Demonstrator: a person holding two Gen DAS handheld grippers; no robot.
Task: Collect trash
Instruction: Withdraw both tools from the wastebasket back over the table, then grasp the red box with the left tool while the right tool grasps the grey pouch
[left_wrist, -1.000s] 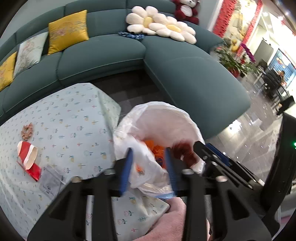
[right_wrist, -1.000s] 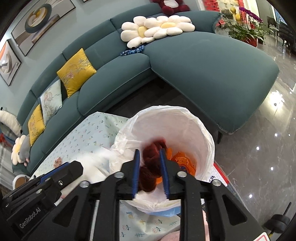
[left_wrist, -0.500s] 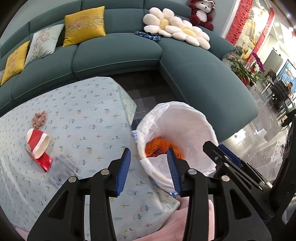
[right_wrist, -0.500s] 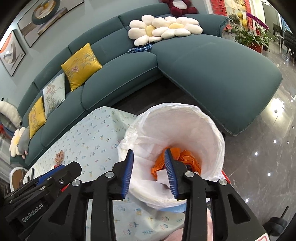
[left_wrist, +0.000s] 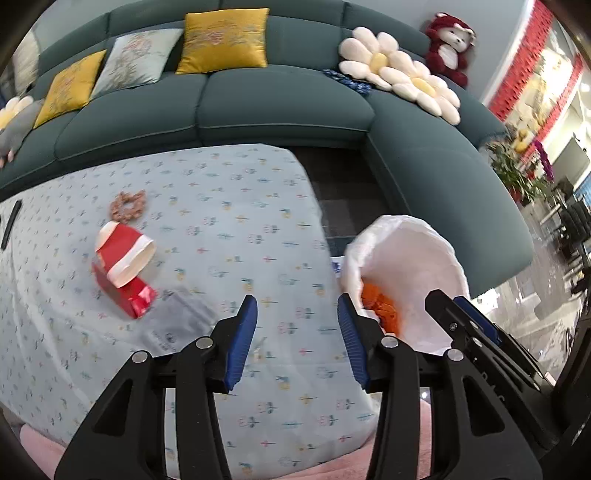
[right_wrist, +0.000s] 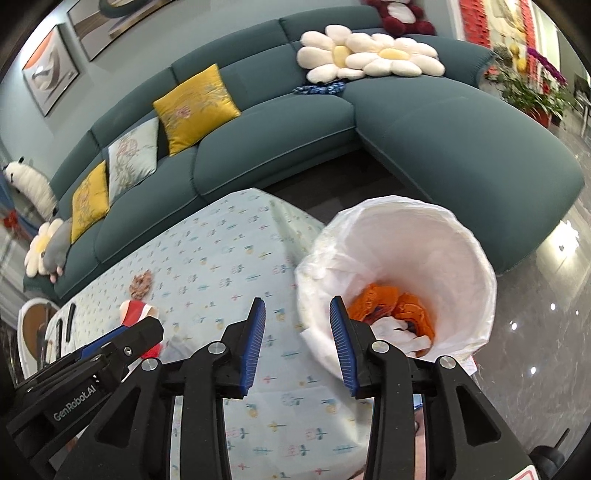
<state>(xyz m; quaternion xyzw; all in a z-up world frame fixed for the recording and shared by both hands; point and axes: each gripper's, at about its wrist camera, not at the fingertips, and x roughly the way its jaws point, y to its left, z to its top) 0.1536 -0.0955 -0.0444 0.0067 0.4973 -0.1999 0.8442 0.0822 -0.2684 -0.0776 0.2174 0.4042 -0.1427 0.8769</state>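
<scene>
On the patterned tablecloth (left_wrist: 236, 221) a crushed red paper cup (left_wrist: 123, 271) lies well left of the left gripper (left_wrist: 297, 336), whose jaws gape wide, holding nothing. The right gripper (right_wrist: 297, 341) (jaws likewise wide and empty) hangs beside the white-lined bin (right_wrist: 413, 236); orange trash (right_wrist: 402, 306) sits inside, right of both.

A long teal corner sofa (right_wrist: 280, 147) curves beyond the fingertips, carrying yellow cushions (right_wrist: 195, 105), a pale cushion (right_wrist: 131, 157) and daisy-shaped pillows (right_wrist: 369, 55). Framed pictures (right_wrist: 50, 79) hang on the grey-blue wall (right_wrist: 147, 40). To the right, a glossy grey floor (right_wrist: 546, 325) reflects ceiling lights.
</scene>
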